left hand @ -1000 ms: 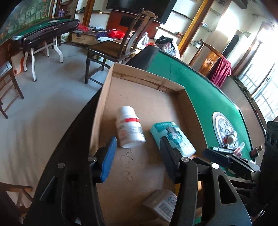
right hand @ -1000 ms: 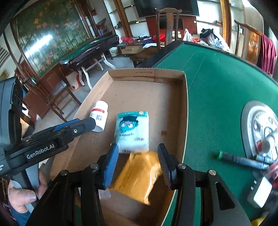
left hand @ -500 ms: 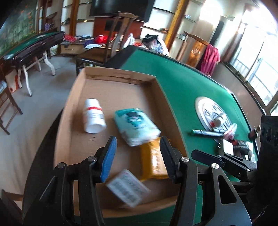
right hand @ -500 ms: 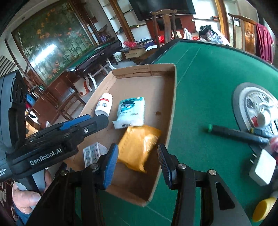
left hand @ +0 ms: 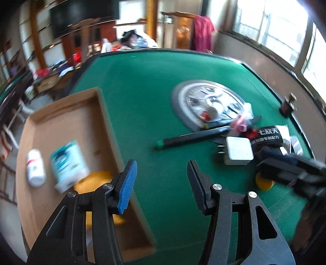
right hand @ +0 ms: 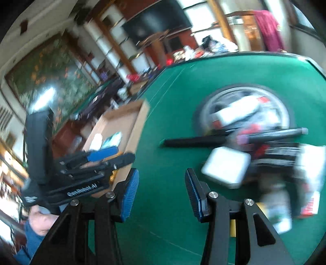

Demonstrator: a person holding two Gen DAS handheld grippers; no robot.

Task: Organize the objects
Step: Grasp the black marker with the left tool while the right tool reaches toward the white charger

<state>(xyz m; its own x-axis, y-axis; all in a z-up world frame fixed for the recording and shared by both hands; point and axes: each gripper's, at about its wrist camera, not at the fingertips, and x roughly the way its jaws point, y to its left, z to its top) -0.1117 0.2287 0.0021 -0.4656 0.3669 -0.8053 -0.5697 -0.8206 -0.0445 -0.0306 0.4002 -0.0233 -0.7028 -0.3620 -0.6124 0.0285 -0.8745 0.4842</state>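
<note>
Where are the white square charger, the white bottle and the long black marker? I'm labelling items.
white square charger (left hand: pixel 238 150): left wrist view, top face.
white bottle (left hand: pixel 35 170): left wrist view, body, inside the box.
long black marker (left hand: pixel 193 137): left wrist view, mid-barrel.

Bright windows (left hand: pixel 285 26), dark television (left hand: pixel 81 16), wooden shelves, floral mural (right hand: pixel 46 71).

Green table (left hand: pixel 142 81) with cardboard box (left hand: pixel 61 114), charger (left hand: pixel 238 149).

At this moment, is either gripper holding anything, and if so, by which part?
Nothing is held. The left gripper and right gripper both stand open over the green felt table, with only bare felt between their fingers.
</note>
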